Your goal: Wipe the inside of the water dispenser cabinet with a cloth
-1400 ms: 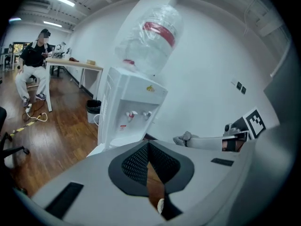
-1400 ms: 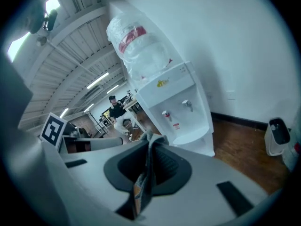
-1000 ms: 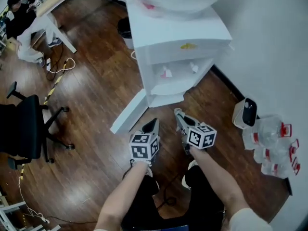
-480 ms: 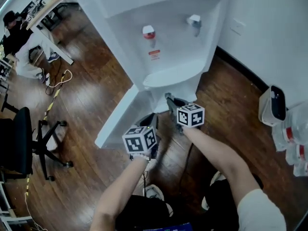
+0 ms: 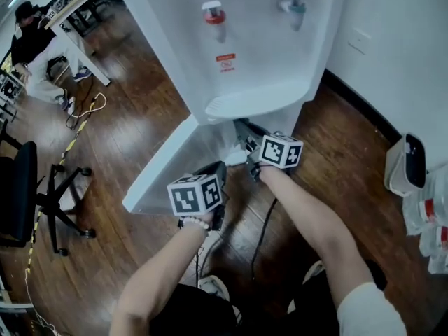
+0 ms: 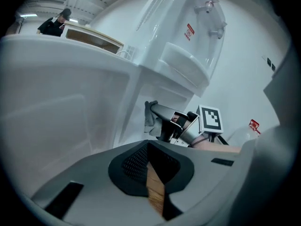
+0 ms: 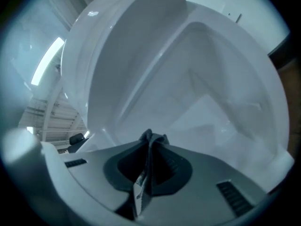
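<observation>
The white water dispenser (image 5: 259, 54) stands ahead, and its cabinet door (image 5: 164, 170) swings open to the left. My right gripper (image 5: 241, 135) reaches under the drip tray (image 5: 255, 103) into the cabinet opening, shut on a grey cloth (image 7: 150, 136). White inner walls (image 7: 202, 93) fill the right gripper view. The left gripper view shows the right gripper (image 6: 153, 109) with the cloth (image 6: 150, 116) bunched at its tip. My left gripper (image 5: 217, 170) hangs lower, beside the open door, with its jaws (image 6: 148, 147) shut on nothing.
A black office chair (image 5: 28, 194) stands at the left. A seated person (image 5: 28, 26) and a desk (image 5: 73, 5) are at the far left. A white container (image 5: 406, 163) and plastic bottles (image 5: 434, 222) sit by the right wall. A dark cable (image 5: 262, 229) lies on the wood floor.
The view has dropped closer to the dispenser. Both grippers moved forward, and the right one went in under the drip tray with the cloth. The left followed towards the open door.
</observation>
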Available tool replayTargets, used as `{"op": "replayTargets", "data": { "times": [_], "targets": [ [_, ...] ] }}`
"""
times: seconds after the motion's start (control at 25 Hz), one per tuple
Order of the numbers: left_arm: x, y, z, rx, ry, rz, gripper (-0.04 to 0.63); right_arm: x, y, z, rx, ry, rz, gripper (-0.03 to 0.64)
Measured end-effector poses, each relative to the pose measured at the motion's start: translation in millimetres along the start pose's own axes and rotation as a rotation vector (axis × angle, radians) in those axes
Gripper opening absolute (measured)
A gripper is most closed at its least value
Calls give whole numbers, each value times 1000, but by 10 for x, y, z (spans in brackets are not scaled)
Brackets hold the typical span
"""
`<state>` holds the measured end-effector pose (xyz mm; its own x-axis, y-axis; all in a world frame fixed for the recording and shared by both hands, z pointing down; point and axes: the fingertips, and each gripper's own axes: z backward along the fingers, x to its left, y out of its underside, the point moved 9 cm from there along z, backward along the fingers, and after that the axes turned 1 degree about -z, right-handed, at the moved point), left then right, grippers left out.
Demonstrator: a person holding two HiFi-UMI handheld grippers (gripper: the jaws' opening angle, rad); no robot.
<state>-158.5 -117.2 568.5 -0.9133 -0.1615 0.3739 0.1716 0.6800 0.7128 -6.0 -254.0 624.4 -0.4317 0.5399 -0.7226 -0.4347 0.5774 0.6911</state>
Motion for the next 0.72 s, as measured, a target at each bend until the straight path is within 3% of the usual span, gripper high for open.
{"op": "replayTargets", "data": {
  "times": [0.16, 0.28, 0.4, 0.56, 0.72],
  "targets": [
    [-26, -139, -26, -38, -25, -36, -3, -4, 69, -138, -14, -99, -60, 34],
    [-114, -278, -45, -77, -30, -7, -3, 93, -14, -264, -102, -175, -121, 34],
    [-221, -311, -15, -84, -34, -9, -3, 154, -66, -371, -122, -242, -155, 34],
    [-290, -289, 23, -76, -13, -17, -3, 181, -138, -433, -89, -318, -129, 35],
    [-233, -270, 49, -67, -15, 3, -3, 257, -75, -485, -40, -299, -58, 36]
  ]
}}
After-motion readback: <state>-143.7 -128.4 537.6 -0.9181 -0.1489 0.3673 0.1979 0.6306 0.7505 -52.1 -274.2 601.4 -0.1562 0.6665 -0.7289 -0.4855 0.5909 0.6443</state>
